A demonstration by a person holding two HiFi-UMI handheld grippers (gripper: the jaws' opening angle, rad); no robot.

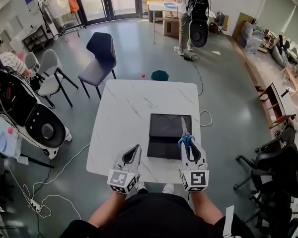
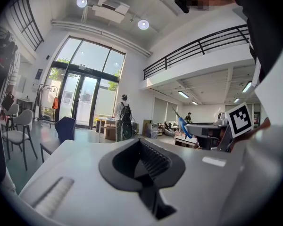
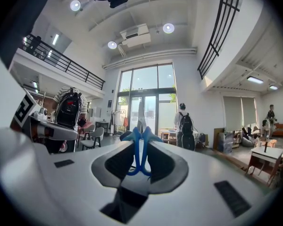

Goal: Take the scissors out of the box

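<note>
My right gripper [image 1: 187, 144] is shut on the blue handles of the scissors [image 1: 185, 134]. The steel blades point away from me over the black box [image 1: 161, 145], which lies open on the white table [image 1: 134, 108]. In the right gripper view the blue handles of the scissors [image 3: 138, 147] sit pinched between the jaws of the right gripper [image 3: 139, 160], blades rising upward. My left gripper [image 1: 134, 150] hovers at the table's front edge, left of the box, shut and holding nothing. From the left gripper [image 2: 146, 161] view, the scissors [image 2: 183, 123] show at the right.
A dark chair [image 1: 100, 58] and a teal stool [image 1: 160, 75] stand beyond the table's far edge. White chairs [image 1: 48, 74] are at the left, an office chair [image 1: 274, 168] at the right. A person with a backpack [image 1: 189, 19] stands far back. Cables [image 1: 44, 202] lie on the floor.
</note>
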